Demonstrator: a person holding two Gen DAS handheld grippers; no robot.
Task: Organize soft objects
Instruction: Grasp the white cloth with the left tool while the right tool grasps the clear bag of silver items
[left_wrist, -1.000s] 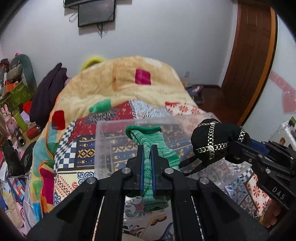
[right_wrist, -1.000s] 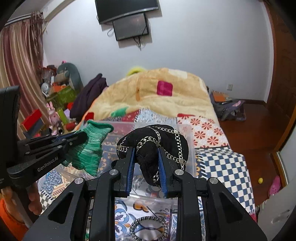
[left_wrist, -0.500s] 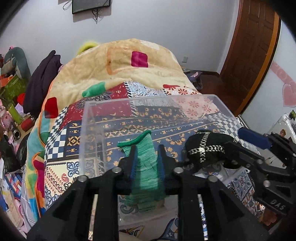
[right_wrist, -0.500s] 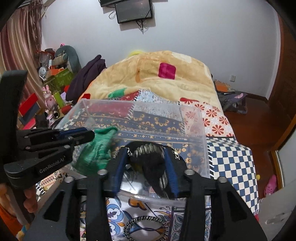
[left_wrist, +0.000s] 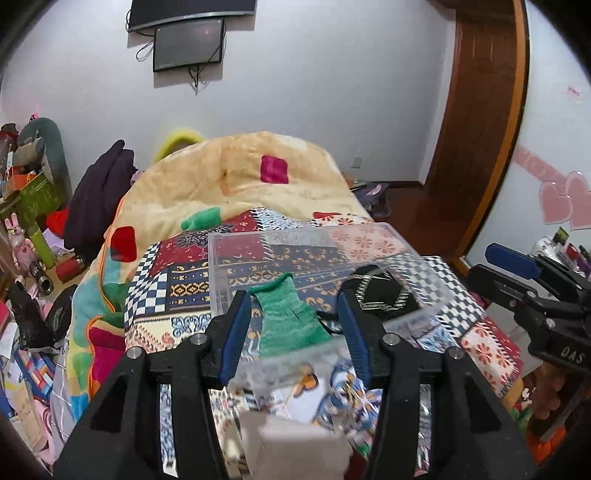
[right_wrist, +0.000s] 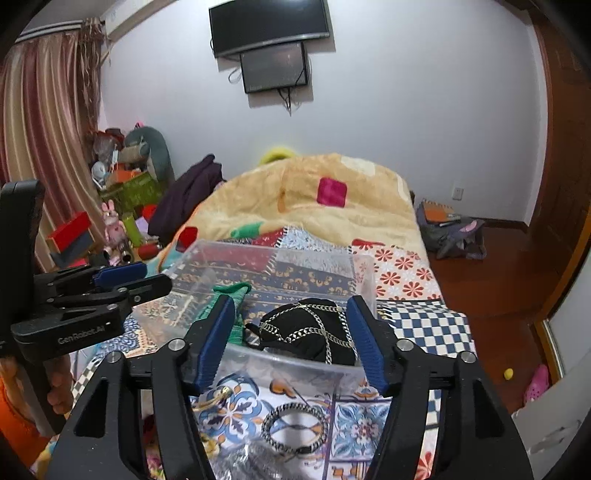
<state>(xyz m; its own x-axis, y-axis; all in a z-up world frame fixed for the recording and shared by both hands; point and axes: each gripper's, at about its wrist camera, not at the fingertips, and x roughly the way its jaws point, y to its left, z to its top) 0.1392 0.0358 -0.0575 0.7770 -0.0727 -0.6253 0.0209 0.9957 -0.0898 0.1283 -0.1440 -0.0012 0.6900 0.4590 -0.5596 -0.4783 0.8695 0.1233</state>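
Note:
A clear plastic bin (left_wrist: 221, 273) (right_wrist: 364, 275) stands on the patterned bed. A green knit sock (left_wrist: 288, 321) (right_wrist: 225, 299) lies inside it at the left. A black cap with silver chains (left_wrist: 380, 295) (right_wrist: 306, 332) lies inside at the right. My left gripper (left_wrist: 293, 328) is open and empty, its jaws wide apart just before the bin's near wall. My right gripper (right_wrist: 290, 339) is open and empty, its jaws either side of the cap. Each gripper also shows in the other's view: the right one (left_wrist: 517, 273), the left one (right_wrist: 125, 280).
A yellow quilt (right_wrist: 314, 199) covers the far bed. A chain bracelet (right_wrist: 291, 428) lies on the bedspread before the bin. Clutter and toys (left_wrist: 29, 221) crowd the left floor. A wooden door (left_wrist: 476, 122) is at the right, bags (right_wrist: 450, 232) on the floor.
Both grippers lowered over the bin, opened and let go. The sock and the cap dropped into the bin. Both grippers then drew back and up.

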